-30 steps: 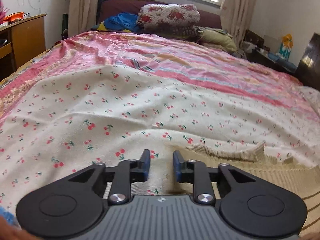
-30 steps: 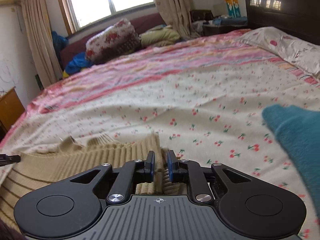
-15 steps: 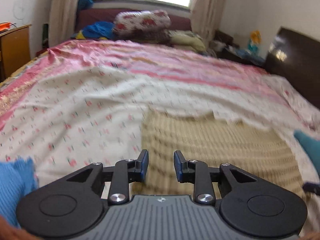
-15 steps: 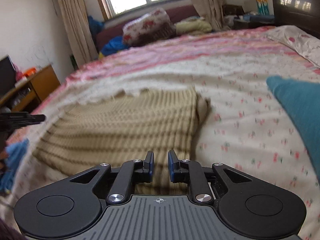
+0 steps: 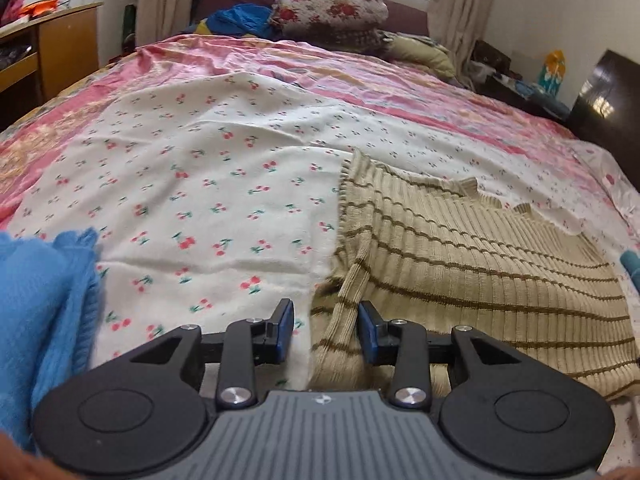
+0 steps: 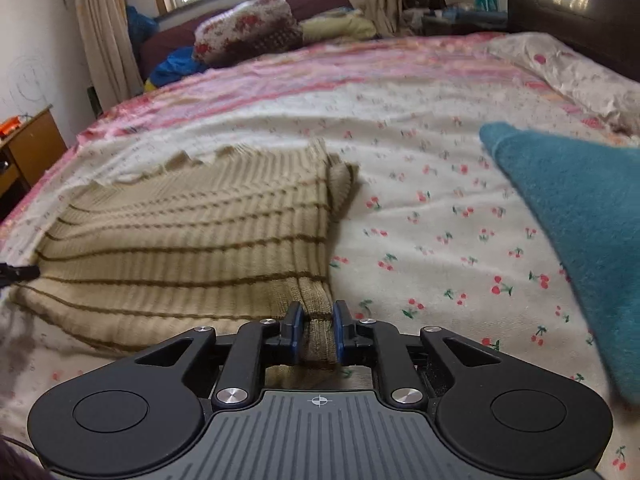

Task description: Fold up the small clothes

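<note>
A beige ribbed sweater with thin brown stripes (image 5: 460, 272) lies flat on the cherry-print sheet (image 5: 200, 200). My left gripper (image 5: 325, 312) is at the sweater's near left corner. Its jaws are opening, and the folded edge lies loosely between the blue pads without being pressed. My right gripper (image 6: 317, 316) is at the near right corner of the sweater (image 6: 180, 248). Its jaws are closing, with the hem pinched between its pads. The tip of the left gripper (image 6: 16, 272) shows at the far left of the right wrist view.
A bright blue knit garment (image 5: 40, 300) lies left of the left gripper, and a teal garment (image 6: 580, 220) lies right of the sweater. Pillows and bedding (image 5: 328, 12) are piled at the bed's far end. A wooden desk (image 5: 60, 48) stands left, a dark headboard (image 6: 580, 8) right.
Both grippers have drawn back toward the near side, and the sweater now lies spread out ahead of them. The left jaws have widened. The right jaws still pinch the hem.
</note>
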Motion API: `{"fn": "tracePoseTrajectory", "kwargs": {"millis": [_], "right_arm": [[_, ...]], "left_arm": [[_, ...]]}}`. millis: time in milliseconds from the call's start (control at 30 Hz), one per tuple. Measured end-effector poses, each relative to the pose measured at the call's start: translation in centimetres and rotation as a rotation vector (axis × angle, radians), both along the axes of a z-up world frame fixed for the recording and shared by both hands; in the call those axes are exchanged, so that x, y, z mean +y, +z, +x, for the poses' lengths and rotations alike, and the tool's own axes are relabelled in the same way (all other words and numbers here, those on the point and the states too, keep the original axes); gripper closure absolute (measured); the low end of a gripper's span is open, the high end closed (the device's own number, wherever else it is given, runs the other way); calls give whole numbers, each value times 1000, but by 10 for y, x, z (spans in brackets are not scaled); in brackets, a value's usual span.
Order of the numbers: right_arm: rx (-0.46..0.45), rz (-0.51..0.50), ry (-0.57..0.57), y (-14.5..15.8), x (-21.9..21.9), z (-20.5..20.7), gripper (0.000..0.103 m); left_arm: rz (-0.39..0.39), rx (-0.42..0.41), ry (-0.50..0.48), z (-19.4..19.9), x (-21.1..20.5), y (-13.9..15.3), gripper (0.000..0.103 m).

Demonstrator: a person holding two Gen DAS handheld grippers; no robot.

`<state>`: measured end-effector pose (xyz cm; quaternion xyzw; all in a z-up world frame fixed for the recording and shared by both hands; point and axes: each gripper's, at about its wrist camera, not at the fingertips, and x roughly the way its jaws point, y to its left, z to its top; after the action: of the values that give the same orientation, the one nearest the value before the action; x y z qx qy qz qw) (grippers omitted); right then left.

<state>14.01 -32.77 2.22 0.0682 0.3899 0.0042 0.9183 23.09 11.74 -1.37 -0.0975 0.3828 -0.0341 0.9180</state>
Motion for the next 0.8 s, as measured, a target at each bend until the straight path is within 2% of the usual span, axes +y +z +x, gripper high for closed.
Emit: {"fn": "tracePoseTrajectory", "kwargs": {"millis": [100,167,233,333,467,567,700,733,800], "right_arm": [[-37,-57,13,4,10,-8,85],[21,-104,-3,-9,12,-1,85],[69,-81,-44,-17,7,5,83],[34,-65,-58,0,9,-1,83],[-21,-144,-33,19,27,-12,83],[-29,-151,-27,19,38,-14,83],[62,-170,-48,-5,44,-1,83],[79,-173,-63,-9,42,2,81],[73,-151,-82,-4,42,1,81]], "left_arm": [[-9,25,17,-3,4,-5,60],[-10,31,26,-3,3,-6,60],[-14,32,34,-7,2,-2,60],[-16,10,26,-18,0,2,61],[-55,-10,33,-31,4,-1,61],[-63,-5,21,-33,6,-3,61],[-68,20,14,-29,9,-8,60],[-67,20,10,-29,9,-9,60],[-64,18,4,-29,10,-8,60]]}}
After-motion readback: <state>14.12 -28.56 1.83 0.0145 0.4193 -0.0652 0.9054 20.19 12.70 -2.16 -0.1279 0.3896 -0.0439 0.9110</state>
